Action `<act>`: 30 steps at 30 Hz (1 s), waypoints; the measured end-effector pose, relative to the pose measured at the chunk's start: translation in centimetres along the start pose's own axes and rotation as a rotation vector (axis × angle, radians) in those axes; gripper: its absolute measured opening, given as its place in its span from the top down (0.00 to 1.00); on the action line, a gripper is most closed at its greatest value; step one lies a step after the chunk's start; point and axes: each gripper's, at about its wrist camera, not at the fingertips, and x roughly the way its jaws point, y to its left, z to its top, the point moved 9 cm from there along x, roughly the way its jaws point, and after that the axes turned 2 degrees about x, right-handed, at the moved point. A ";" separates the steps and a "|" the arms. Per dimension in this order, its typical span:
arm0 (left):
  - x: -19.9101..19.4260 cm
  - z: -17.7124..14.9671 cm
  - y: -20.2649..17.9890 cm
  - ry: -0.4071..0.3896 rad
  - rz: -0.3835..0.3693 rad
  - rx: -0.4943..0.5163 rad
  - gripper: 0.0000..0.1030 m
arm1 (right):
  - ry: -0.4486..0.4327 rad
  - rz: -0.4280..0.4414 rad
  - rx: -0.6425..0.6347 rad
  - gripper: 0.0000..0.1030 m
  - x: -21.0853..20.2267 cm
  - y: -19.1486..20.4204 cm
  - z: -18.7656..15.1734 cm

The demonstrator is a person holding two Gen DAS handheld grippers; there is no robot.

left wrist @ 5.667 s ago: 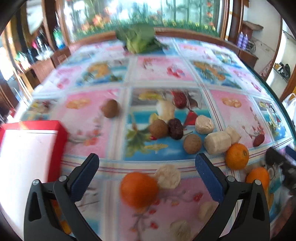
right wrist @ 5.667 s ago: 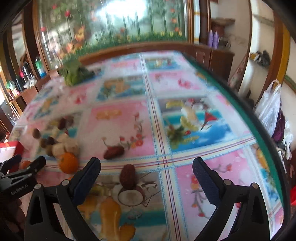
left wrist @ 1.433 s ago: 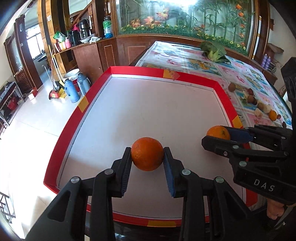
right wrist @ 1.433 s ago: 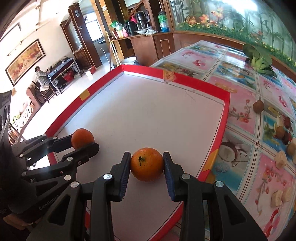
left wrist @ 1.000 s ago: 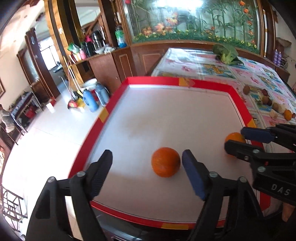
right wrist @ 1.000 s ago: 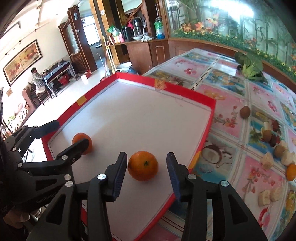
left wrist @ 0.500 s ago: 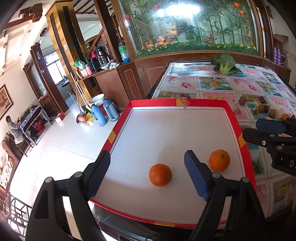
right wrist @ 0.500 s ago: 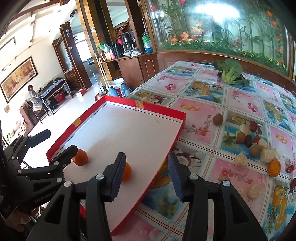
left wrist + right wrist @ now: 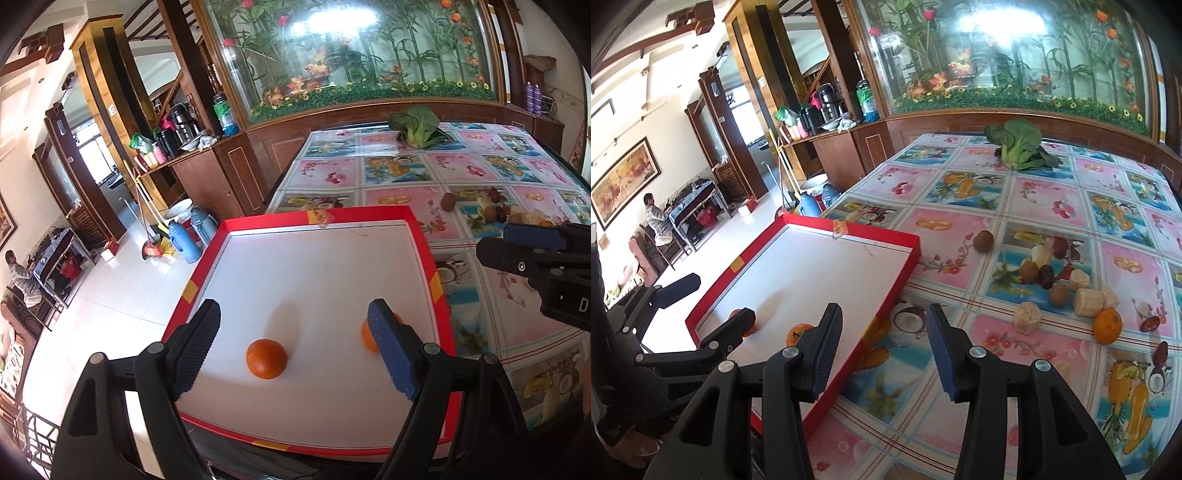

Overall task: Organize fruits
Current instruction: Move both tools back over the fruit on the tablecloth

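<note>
Both oranges, pinched a moment ago, now lie free near the red tray's [image 9: 424, 243] near edge. Left tongs [image 9: 291, 332] and right tongs [image 9: 882, 339] hang spread, empty. Next: fetch the orange [image 9: 1107, 325] at the worktop's [image 9: 960, 221] right side.

I saw a glossy printed cover on the bench [image 9: 1034, 206], a matt white tray [image 9: 325, 258] with a red rim, dimpled orange [image 9: 266, 358] skin, and ribbed blue pads [image 9: 388, 350].
</note>
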 end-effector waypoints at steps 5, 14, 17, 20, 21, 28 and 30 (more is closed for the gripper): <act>-0.1 0.7 -2.1 0.002 -0.023 0.030 0.20 | -0.018 -0.006 0.041 0.54 -1.0 -1.9 0.2; -0.5 2.0 -5.5 -0.002 -0.054 0.079 0.20 | -0.055 -0.028 0.106 0.54 -2.7 -5.2 0.4; -0.5 2.4 -6.4 -0.004 -0.058 0.095 0.20 | -0.063 -0.034 0.121 0.54 -3.1 -6.2 0.4; -0.5 2.7 -7.4 -0.005 -0.068 0.110 0.20 | -0.069 -0.052 0.127 0.54 -3.7 -7.4 0.4; -0.4 2.8 -7.8 -0.004 -0.072 0.114 0.20 | -0.074 -0.057 0.127 0.54 -4.1 -8.0 0.4; 0.5 2.2 -12.8 0.040 -0.205 0.180 0.20 | -0.097 -0.225 0.150 0.54 -8.4 -16.2 -1.8; 0.9 1.8 -14.7 0.065 -0.261 0.192 0.20 | -0.078 -0.270 0.177 0.54 -9.6 -18.9 -3.3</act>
